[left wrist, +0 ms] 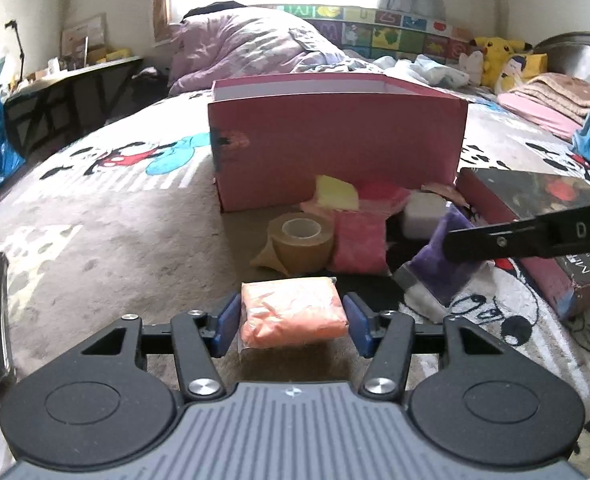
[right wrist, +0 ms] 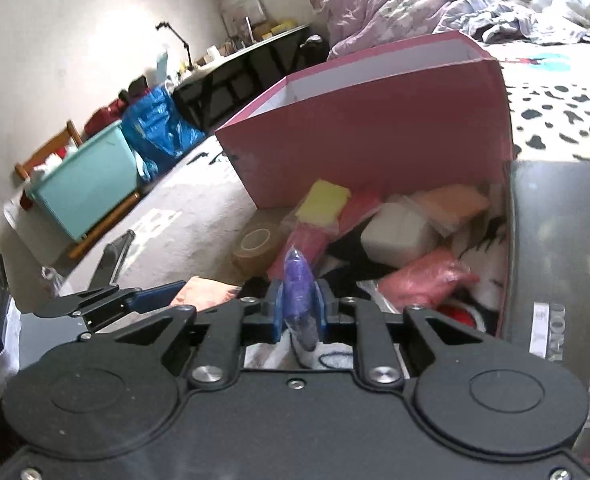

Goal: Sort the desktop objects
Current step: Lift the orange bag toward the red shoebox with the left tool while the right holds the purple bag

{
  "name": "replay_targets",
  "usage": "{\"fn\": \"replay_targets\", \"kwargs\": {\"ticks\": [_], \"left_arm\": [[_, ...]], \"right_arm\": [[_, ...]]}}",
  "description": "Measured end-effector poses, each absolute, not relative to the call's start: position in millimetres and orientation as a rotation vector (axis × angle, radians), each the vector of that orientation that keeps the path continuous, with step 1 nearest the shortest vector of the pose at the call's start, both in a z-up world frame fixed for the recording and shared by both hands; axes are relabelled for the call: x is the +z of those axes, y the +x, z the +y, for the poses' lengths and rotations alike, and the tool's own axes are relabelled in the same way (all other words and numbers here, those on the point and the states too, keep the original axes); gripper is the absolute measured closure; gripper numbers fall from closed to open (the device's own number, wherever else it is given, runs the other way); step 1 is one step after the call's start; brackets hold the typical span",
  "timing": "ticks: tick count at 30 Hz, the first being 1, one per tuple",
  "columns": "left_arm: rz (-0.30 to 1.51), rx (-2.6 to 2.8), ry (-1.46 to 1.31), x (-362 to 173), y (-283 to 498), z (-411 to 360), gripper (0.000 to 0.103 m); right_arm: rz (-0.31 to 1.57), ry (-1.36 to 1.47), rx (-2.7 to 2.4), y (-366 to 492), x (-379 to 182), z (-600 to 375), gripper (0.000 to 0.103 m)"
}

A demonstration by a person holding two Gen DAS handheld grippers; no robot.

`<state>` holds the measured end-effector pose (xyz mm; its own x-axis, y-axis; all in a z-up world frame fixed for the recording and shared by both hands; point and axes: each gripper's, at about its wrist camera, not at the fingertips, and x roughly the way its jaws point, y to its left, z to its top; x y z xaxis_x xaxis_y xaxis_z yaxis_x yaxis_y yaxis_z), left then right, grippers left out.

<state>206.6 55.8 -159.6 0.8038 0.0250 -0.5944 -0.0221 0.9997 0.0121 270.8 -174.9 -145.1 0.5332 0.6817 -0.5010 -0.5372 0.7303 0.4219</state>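
Left gripper (left wrist: 291,322): my blue pads sit against both sides of an orange packet (left wrist: 291,312), holding it just above the bedspread (left wrist: 115,240).
Right gripper (right wrist: 298,314): my jaws are narrow, pinching a purple packet (right wrist: 297,280) on edge.
Pile ahead: tape roll (left wrist: 300,242), pink packet (left wrist: 359,244), yellow packet (left wrist: 337,192) and a white block (left wrist: 423,214), lying close together.
Pink box (left wrist: 335,148): open-topped, upright just behind the pile.
Dark box (left wrist: 535,216): right of the pile.
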Motion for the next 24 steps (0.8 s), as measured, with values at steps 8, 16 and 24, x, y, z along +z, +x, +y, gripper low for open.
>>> {"fn": "replay_targets", "kwargs": {"ticks": [8,16,24], "left_arm": [[0.622,0.051,-0.039,-131,202,67,0.048],[0.606,0.048,-0.01,-99,207,62,0.048],[0.583,0.023,0.015,-69,229,55,0.048]], "right_arm": [[0.692,0.245,0.737,262,-162,-185,0.088],[0.682,0.28,0.765,270,-173,-180,0.087],[0.654,0.237,0.78,269,-178,-172,0.087]]}}
